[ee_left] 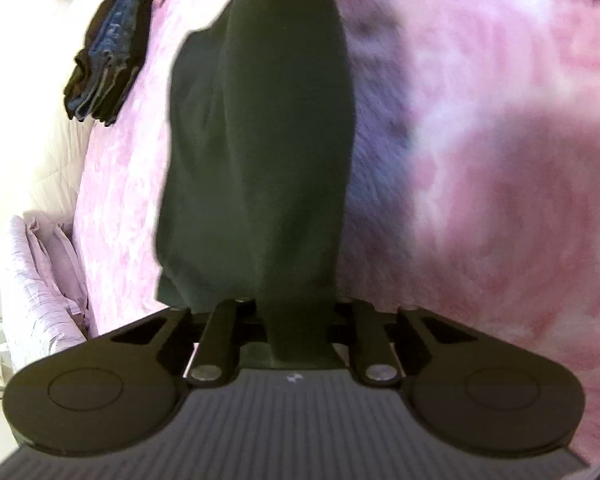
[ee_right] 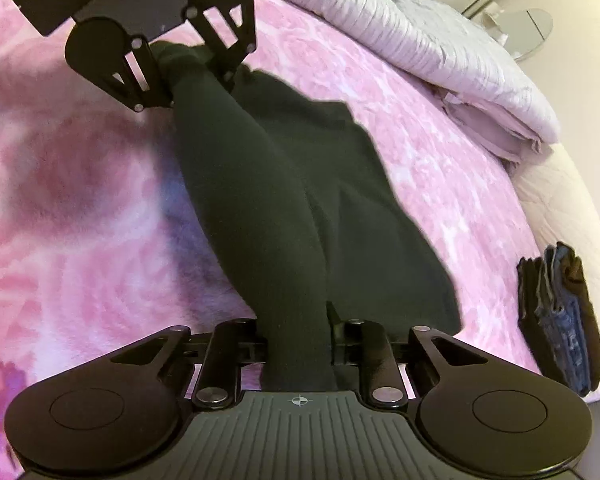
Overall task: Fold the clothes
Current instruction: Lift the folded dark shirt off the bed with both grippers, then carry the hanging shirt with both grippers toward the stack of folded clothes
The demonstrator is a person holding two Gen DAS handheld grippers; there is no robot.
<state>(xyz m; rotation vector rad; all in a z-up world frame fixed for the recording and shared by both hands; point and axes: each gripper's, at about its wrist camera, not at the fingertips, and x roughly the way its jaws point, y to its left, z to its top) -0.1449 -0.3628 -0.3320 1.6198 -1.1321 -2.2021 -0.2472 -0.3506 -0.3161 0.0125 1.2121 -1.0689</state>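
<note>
Across the centre of both views, the dark green garment (ee_right: 300, 200) hangs stretched over the pink blanket (ee_right: 80, 200), my left gripper (ee_right: 188, 76) and right gripper (ee_right: 298, 344) each clenched on one end; mid-fold, I judge; next, bring the ends together

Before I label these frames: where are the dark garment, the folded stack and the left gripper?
dark garment (ee_right: 284, 184): right wrist view, its stretched middle.
folded stack (ee_left: 108, 60): left wrist view, denim layers.
left gripper (ee_right: 188, 68): right wrist view, between fingertips.
</note>
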